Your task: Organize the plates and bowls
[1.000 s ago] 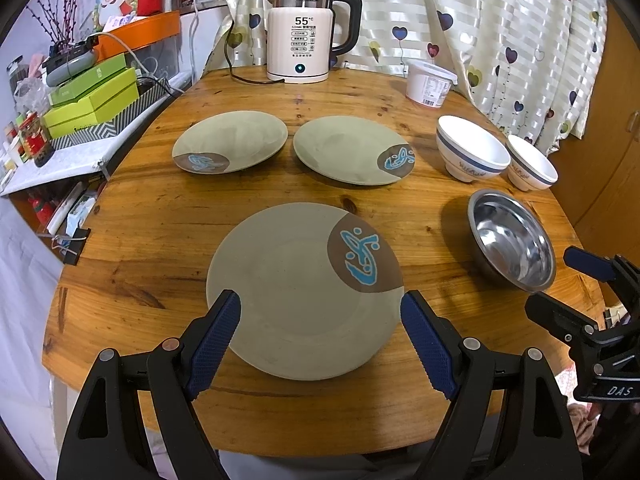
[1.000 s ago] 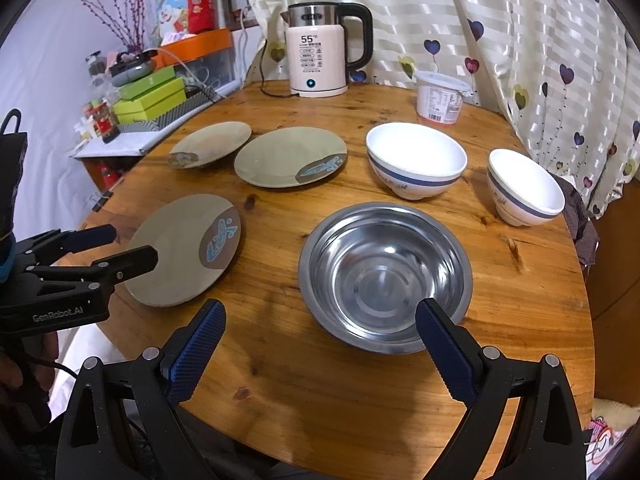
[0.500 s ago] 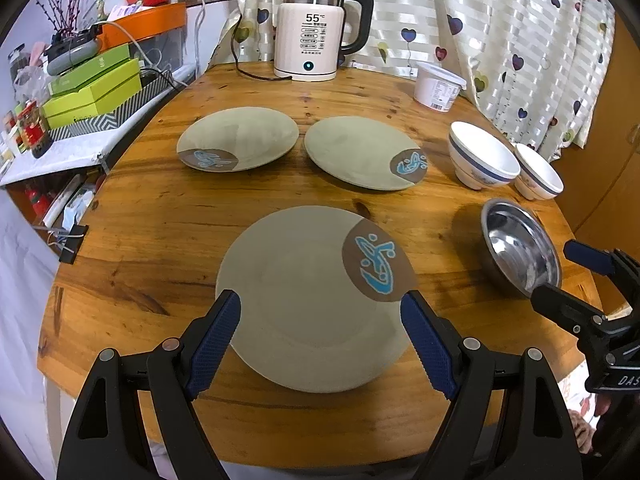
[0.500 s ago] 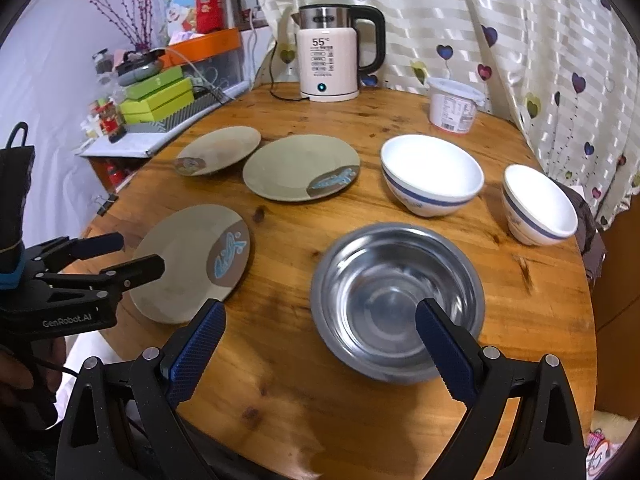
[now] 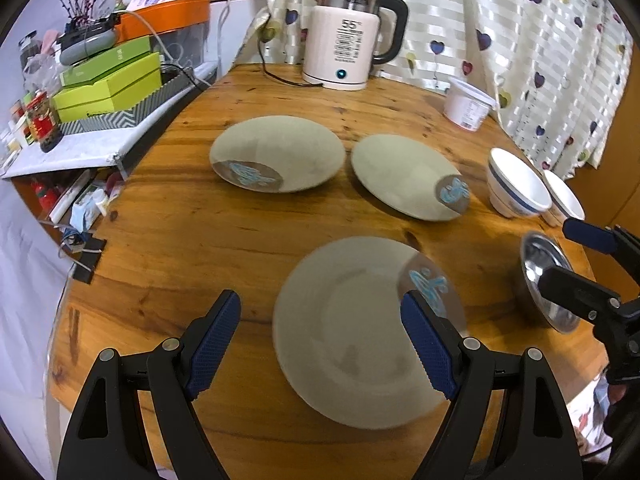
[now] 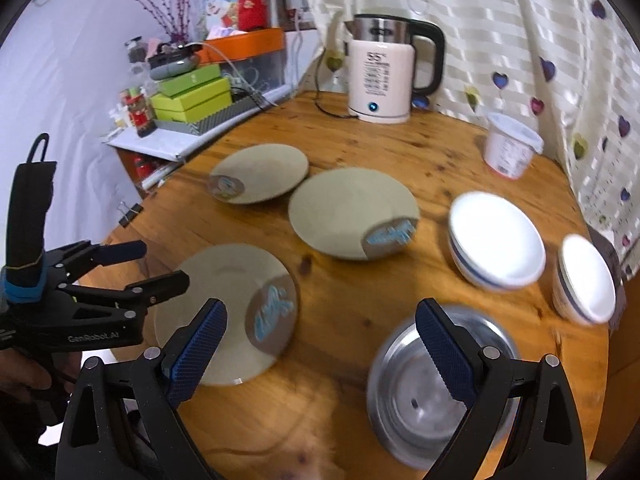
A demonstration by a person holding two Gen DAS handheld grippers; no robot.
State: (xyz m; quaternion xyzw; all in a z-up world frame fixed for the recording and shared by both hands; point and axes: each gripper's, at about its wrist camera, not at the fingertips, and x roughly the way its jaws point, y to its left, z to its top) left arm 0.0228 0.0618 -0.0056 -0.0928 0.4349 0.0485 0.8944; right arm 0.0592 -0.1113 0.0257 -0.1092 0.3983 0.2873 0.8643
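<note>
In the left wrist view, my left gripper [image 5: 320,340] fills the bottom of the frame with its jaws wide apart and nothing between them but air. Its right blue pad overlaps the nearest plate [image 5: 360,332] in the lower centre; I cannot tell whether it touches. That plate lies flat on the round wooden table [image 5: 180,240]. Two more plates lie side by side and just apart in the middle of the frame: the left plate [image 5: 278,152] and the right plate [image 5: 404,174]. At the right edge sit the large white bowl [image 5: 516,184] and, just beside it, the small white bowl [image 5: 564,204], with the steel bowl [image 5: 548,280] below them, partly hidden by my right gripper [image 5: 576,256], whose fingers are also spread. A kettle [image 5: 348,36] stands at the top centre, a white tub [image 5: 468,104] to its right.

In the right wrist view, my right gripper [image 6: 320,344] spans the bottom, jaws apart and empty, its right pad over the steel bowl [image 6: 424,396] in the lower right. The nearest plate [image 6: 224,300] lies lower left, with my left gripper [image 6: 152,264] open above its left rim. The other plates [image 6: 260,172] [image 6: 348,208] sit mid-frame, the white bowls [image 6: 496,236] [image 6: 586,280] at right. This view is blurred.
</note>
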